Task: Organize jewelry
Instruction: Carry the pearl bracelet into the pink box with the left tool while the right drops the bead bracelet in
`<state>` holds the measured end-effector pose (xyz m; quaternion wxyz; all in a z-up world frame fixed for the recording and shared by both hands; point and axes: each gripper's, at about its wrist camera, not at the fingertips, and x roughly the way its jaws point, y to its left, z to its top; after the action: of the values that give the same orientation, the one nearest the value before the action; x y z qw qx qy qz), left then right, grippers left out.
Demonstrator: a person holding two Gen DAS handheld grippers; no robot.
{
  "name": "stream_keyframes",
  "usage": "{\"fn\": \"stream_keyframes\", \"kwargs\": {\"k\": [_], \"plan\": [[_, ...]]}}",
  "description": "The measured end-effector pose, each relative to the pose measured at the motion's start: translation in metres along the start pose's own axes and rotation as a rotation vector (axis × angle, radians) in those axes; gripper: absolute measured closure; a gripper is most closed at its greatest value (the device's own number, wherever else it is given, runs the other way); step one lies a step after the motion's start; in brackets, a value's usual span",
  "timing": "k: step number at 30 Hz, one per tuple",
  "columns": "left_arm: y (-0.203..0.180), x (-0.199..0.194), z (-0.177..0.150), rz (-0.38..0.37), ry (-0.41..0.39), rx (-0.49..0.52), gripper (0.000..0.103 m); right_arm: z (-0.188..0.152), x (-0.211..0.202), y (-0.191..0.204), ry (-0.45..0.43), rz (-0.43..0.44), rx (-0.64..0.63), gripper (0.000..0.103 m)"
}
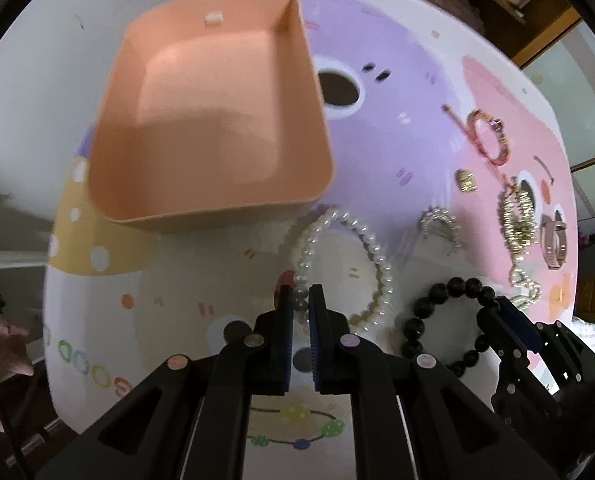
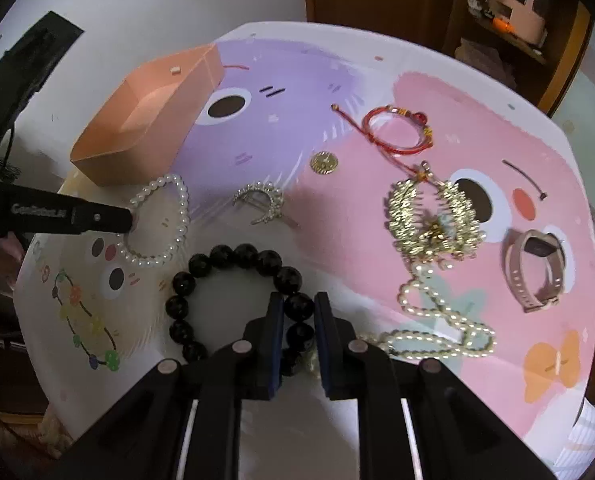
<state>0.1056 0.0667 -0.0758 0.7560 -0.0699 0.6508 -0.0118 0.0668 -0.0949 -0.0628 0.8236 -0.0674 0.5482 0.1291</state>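
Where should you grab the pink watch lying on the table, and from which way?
Probably from above, on the upper curve of the strap. The pink wristwatch with its dark rectangular face lies on its side on the pastel cartoon-printed table, its strap curled into an open loop. One finger could drop inside the loop, the other outside, pinching the thin band rather than the bulkier face.

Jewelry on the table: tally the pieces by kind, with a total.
Bracelets: 3 — pearl bracelet, black bracelet, red cord bracelet
Necklaces: 1 — pearl necklace
Gold pieces: 2 — gold coin, gold cluster
Silver crescent clip: 1
Watch: 1
Total: 8
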Motion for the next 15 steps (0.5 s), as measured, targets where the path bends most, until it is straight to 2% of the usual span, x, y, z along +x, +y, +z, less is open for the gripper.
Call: {"fn": "stream_keyframes", "kwargs": {"k": [7, 15], "plan": [[0.000, -0.068, -0.010, -0.008, -0.140, 0.023, 0.098, 0.000, -0.027, 0.007, -0.050, -0.023, -0.018, 0.088], [0.009, -0.131, -0.004, -0.027, -0.273, 0.035, 0.098, 0.012, -0.074, 0.024, -0.146, -0.050, -0.069, 0.088]]}}
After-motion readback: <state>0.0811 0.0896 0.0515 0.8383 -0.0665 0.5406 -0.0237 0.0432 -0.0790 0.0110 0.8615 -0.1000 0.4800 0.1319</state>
